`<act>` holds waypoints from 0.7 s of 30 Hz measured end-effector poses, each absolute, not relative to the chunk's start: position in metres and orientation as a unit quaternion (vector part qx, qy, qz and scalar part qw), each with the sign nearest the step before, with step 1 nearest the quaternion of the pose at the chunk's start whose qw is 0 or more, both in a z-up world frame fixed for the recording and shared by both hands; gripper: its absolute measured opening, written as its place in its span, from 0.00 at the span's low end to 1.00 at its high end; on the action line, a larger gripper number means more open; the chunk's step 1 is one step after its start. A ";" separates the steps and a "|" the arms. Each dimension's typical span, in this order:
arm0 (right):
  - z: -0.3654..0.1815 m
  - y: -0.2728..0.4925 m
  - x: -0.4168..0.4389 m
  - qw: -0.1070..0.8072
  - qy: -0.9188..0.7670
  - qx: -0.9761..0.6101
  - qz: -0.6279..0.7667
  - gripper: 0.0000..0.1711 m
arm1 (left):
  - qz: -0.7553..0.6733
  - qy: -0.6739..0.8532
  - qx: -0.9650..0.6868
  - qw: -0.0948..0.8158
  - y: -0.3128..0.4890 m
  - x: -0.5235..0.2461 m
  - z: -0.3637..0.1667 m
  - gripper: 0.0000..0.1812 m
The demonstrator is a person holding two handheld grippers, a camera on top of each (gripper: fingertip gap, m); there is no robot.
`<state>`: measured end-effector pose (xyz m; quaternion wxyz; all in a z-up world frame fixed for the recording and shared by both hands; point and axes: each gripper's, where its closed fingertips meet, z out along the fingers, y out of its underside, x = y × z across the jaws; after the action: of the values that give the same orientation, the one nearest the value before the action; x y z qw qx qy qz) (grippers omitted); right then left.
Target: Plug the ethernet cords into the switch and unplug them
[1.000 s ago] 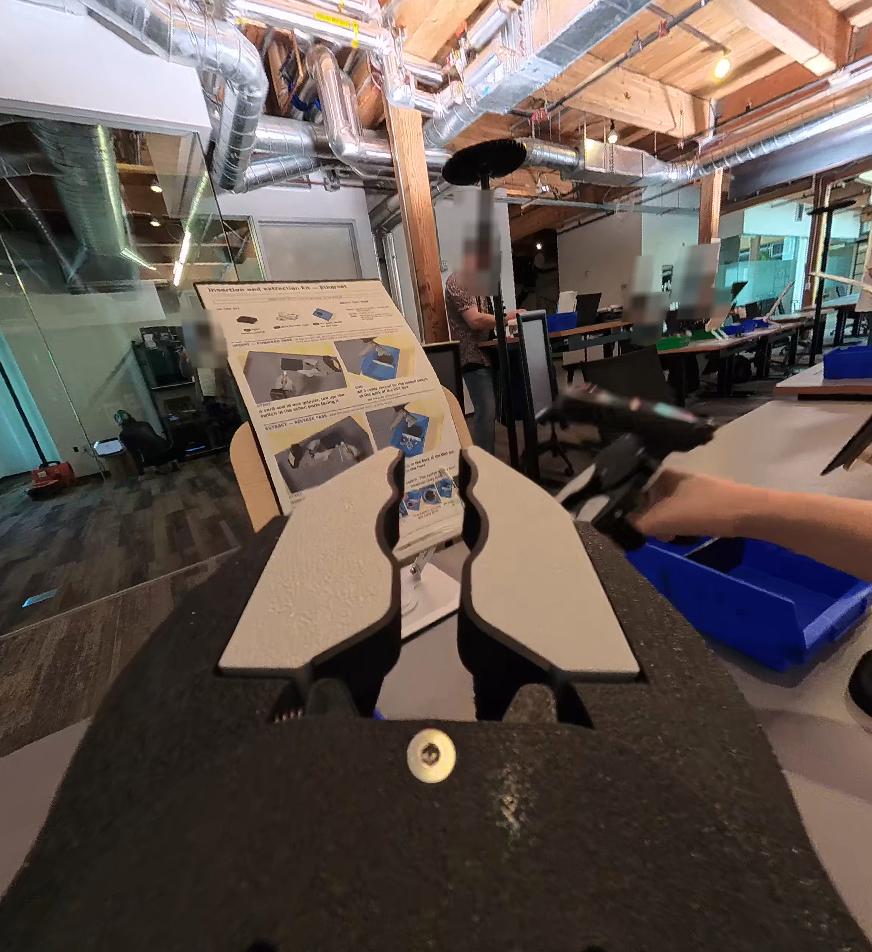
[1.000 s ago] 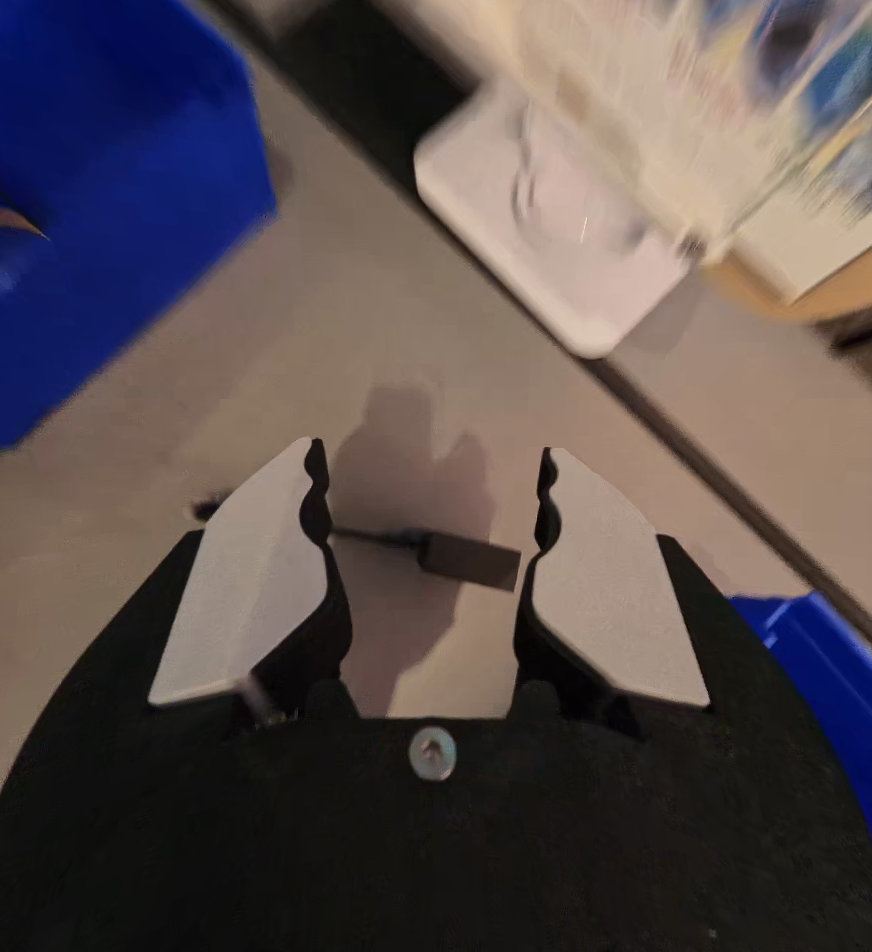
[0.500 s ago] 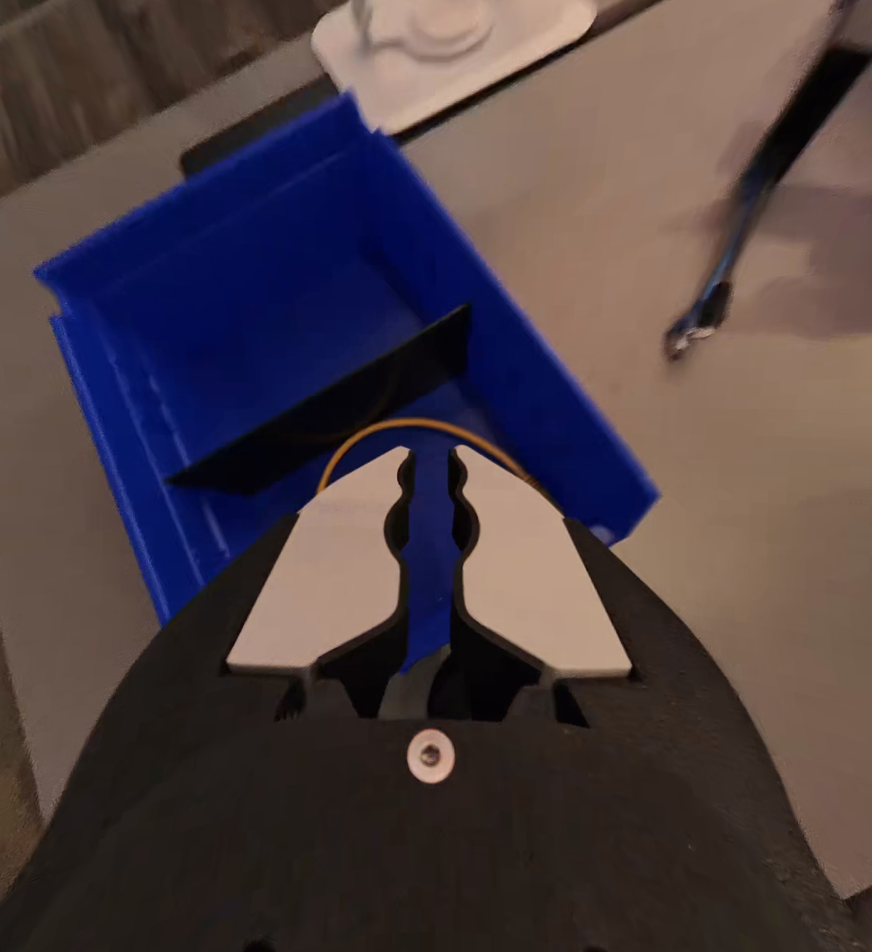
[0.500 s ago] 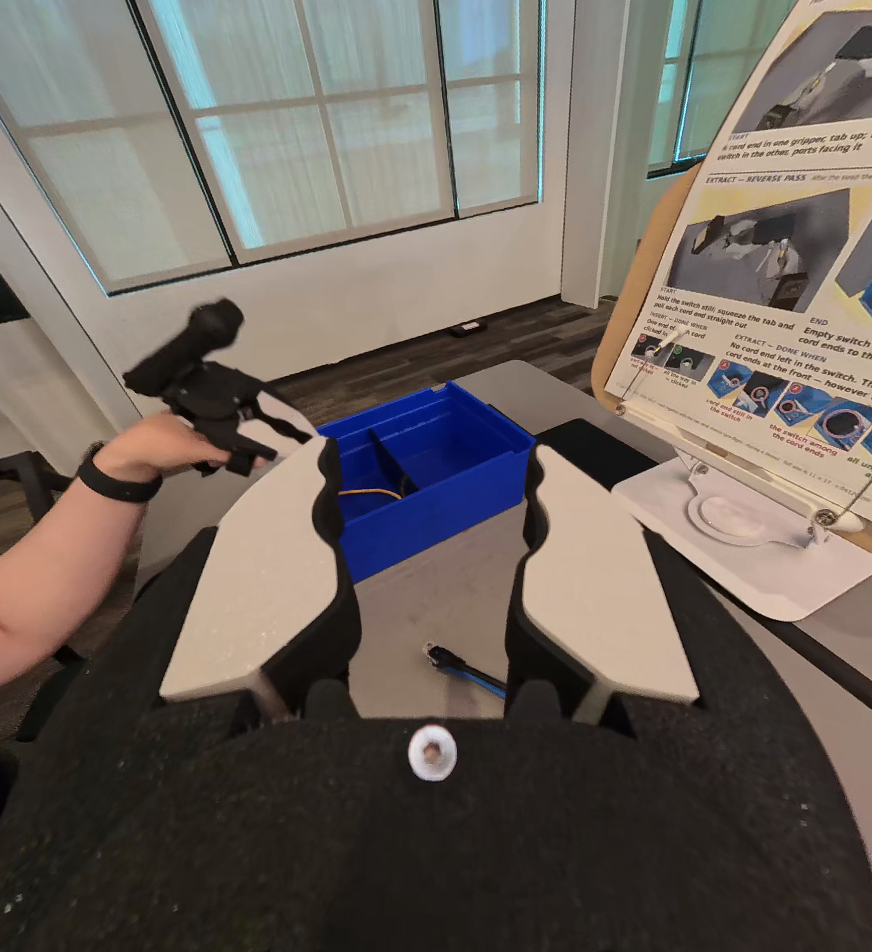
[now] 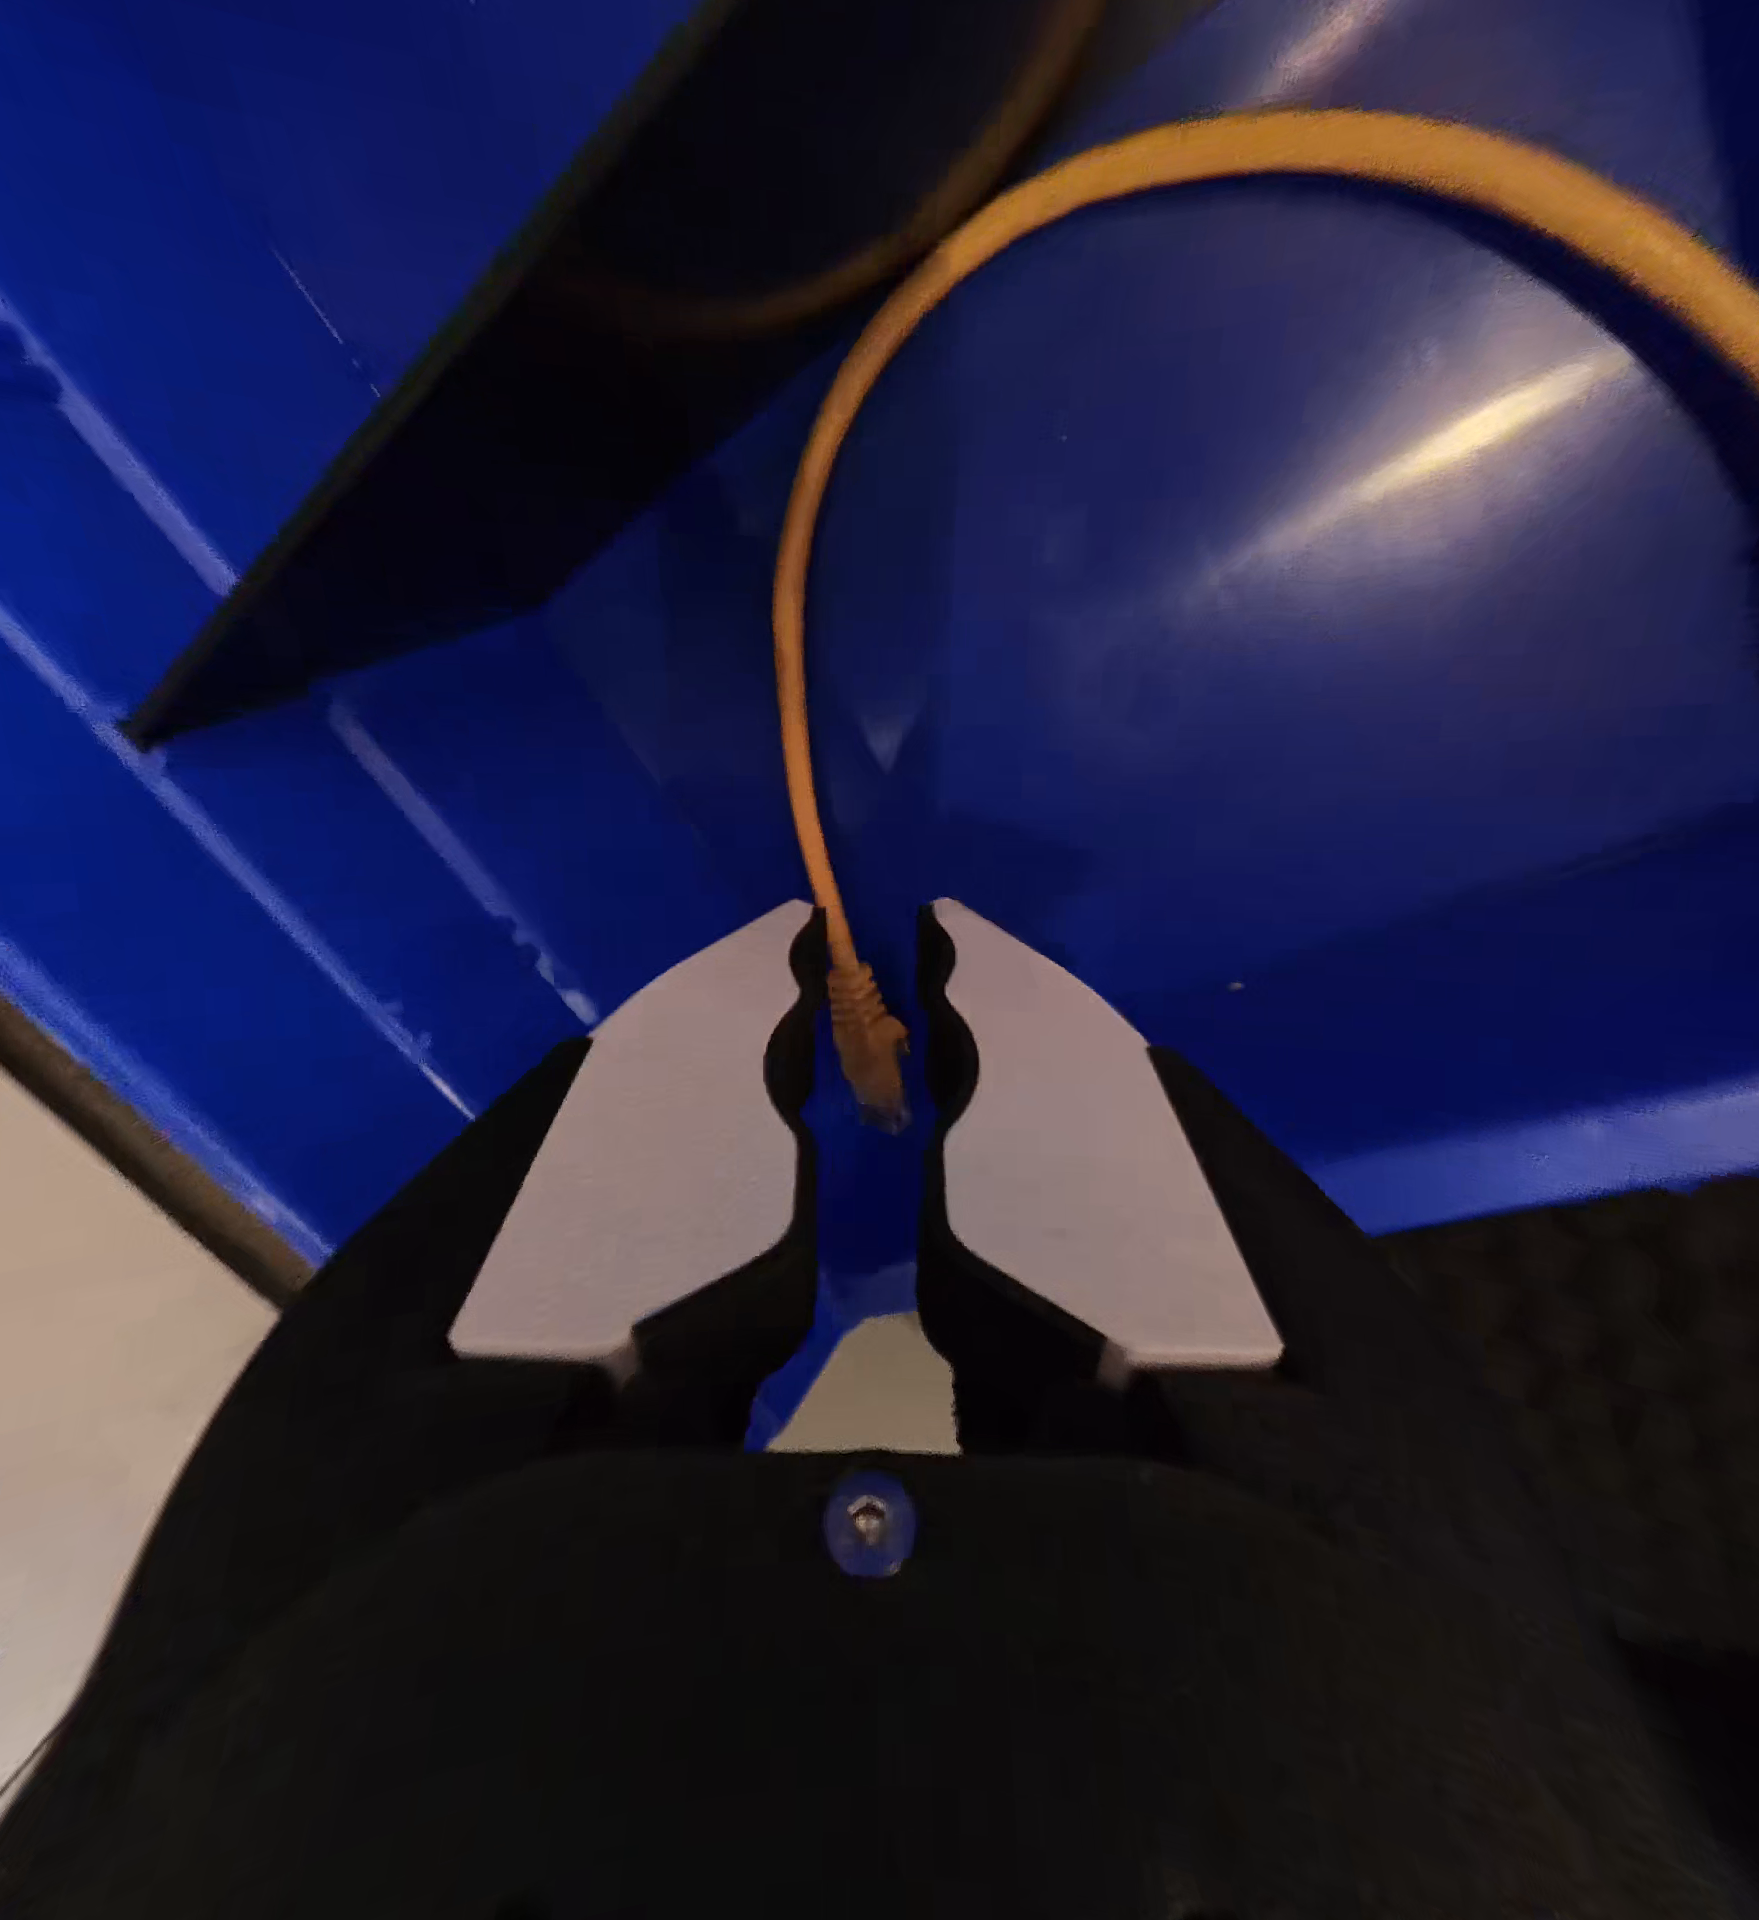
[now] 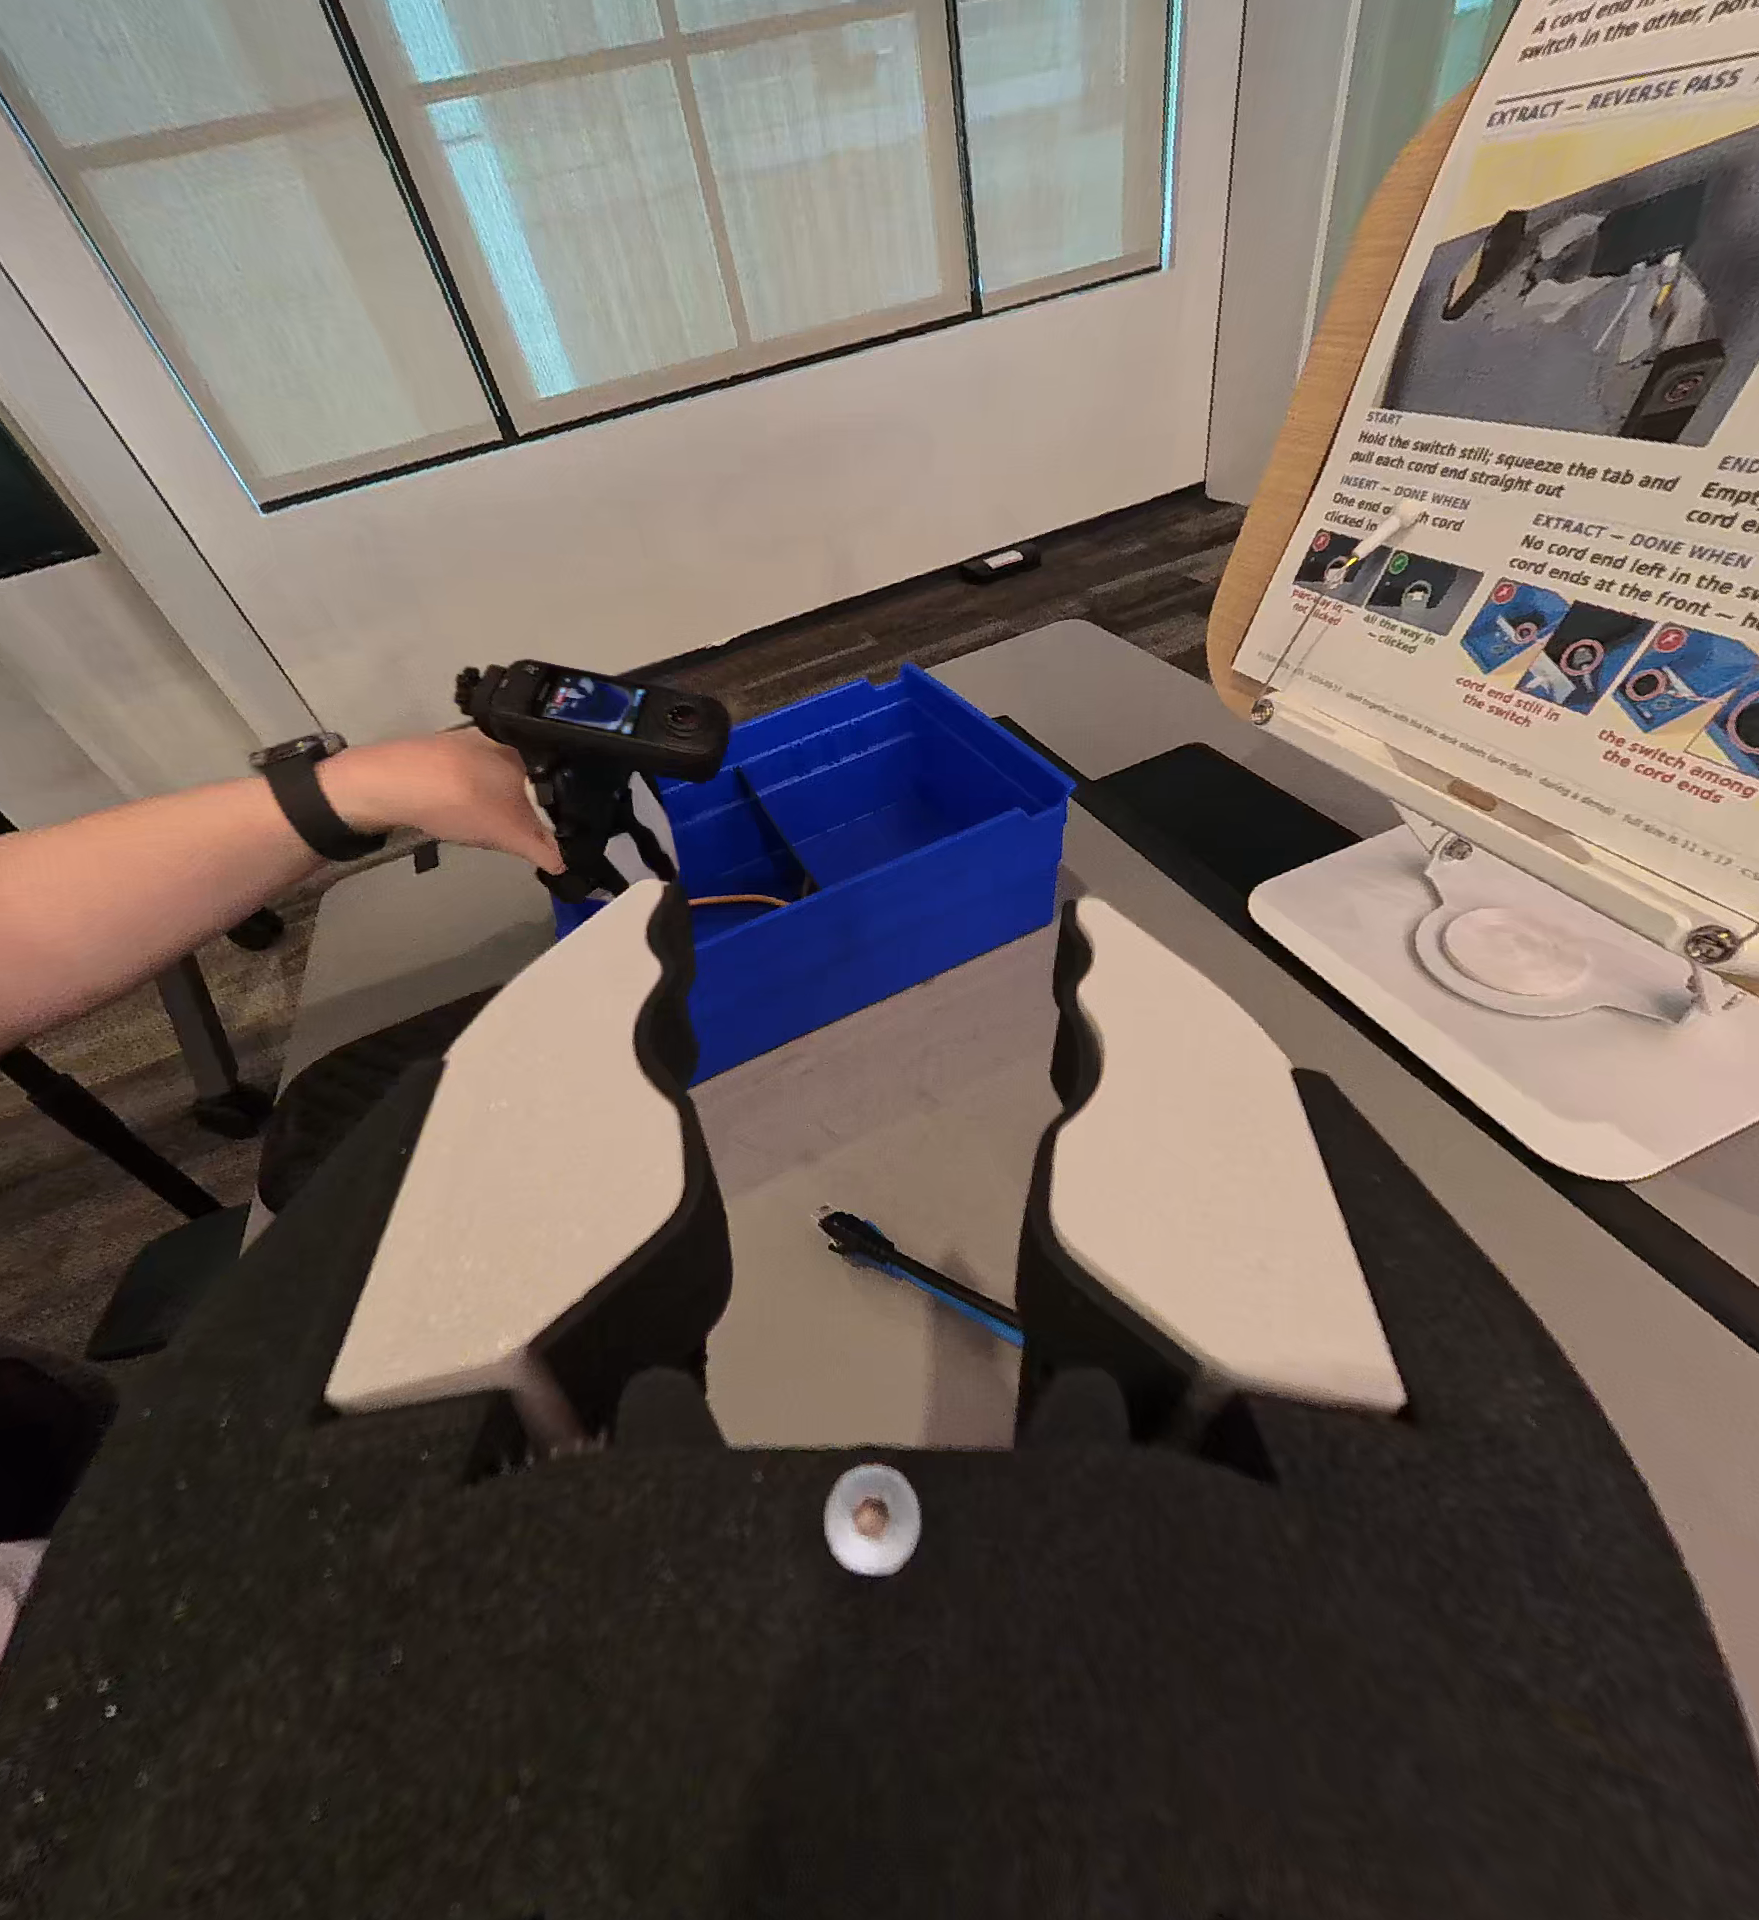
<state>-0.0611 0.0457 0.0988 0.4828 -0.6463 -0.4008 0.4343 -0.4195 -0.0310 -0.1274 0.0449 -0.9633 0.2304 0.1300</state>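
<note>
In the left wrist view my left gripper [image 5: 870, 914] is down inside a blue bin [image 5: 179, 520]. An orange ethernet cord [image 5: 1270, 140] loops over the bin floor, and its plug [image 5: 870, 1049] lies between my fingers. The jaws stand a narrow gap apart and do not clearly pinch the plug. In the right wrist view my right gripper [image 6: 870, 904] is wide open and empty above the grey table [image 6: 854, 1122]. A blue cord with a black plug [image 6: 854, 1236] lies on the table under it. I see no switch in either view.
The blue bin [image 6: 958, 894] has a black divider [image 6: 766, 831] and stands on the table's far side. A hand holds the left gripper's camera handle [image 6: 594, 717] over its near corner. An instruction sheet on a white stand [image 6: 1540, 1039] stands at the right. My hands' fingertips stand some 45 centimetres from each other.
My left gripper has dropped from above the bin down into it, and the orange plug now lies between its fingers. My right gripper has stayed open above the blue cord, shifting only slightly.
</note>
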 end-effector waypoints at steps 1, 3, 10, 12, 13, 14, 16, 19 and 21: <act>0.098 0.045 -0.061 0.480 -0.405 -0.648 0.432 0.38 | 0.139 0.233 -0.962 0.034 -0.030 -0.422 -0.131 0.09; 0.099 0.043 -0.061 0.481 -0.407 -0.646 0.430 0.38 | 0.149 0.236 -0.960 0.009 -0.030 -0.428 -0.138 0.10; 0.097 0.040 -0.064 0.480 -0.418 -0.645 0.423 0.38 | 0.157 0.247 -0.956 -0.020 -0.024 -0.430 -0.146 0.08; 0.094 0.040 -0.064 0.473 -0.422 -0.648 0.422 0.38 | 0.159 0.248 -0.955 -0.026 -0.024 -0.431 -0.146 0.07; 0.094 0.041 -0.064 0.474 -0.421 -0.648 0.421 0.38 | 0.169 0.252 -0.952 -0.028 -0.023 -0.434 -0.146 0.03; 0.095 0.041 -0.064 0.476 -0.421 -0.648 0.421 0.38 | 0.175 0.257 -0.950 -0.031 -0.023 -0.435 -0.147 0.03; 0.096 0.040 -0.063 0.475 -0.422 -0.646 0.423 0.37 | 0.183 0.264 -0.947 -0.029 -0.022 -0.436 -0.145 0.03; 0.096 0.042 -0.061 0.479 -0.419 -0.647 0.419 0.37 | 0.192 0.271 -0.943 -0.008 -0.020 -0.436 -0.136 0.03; 0.094 0.044 -0.061 0.477 -0.417 -0.648 0.422 0.37 | 0.206 0.275 -0.939 0.028 -0.015 -0.436 -0.118 0.02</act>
<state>-0.0608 0.0435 0.0944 0.4774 -0.6482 -0.4173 0.4217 -0.4364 -0.0148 -0.1176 0.0279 -0.9387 0.2750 0.2061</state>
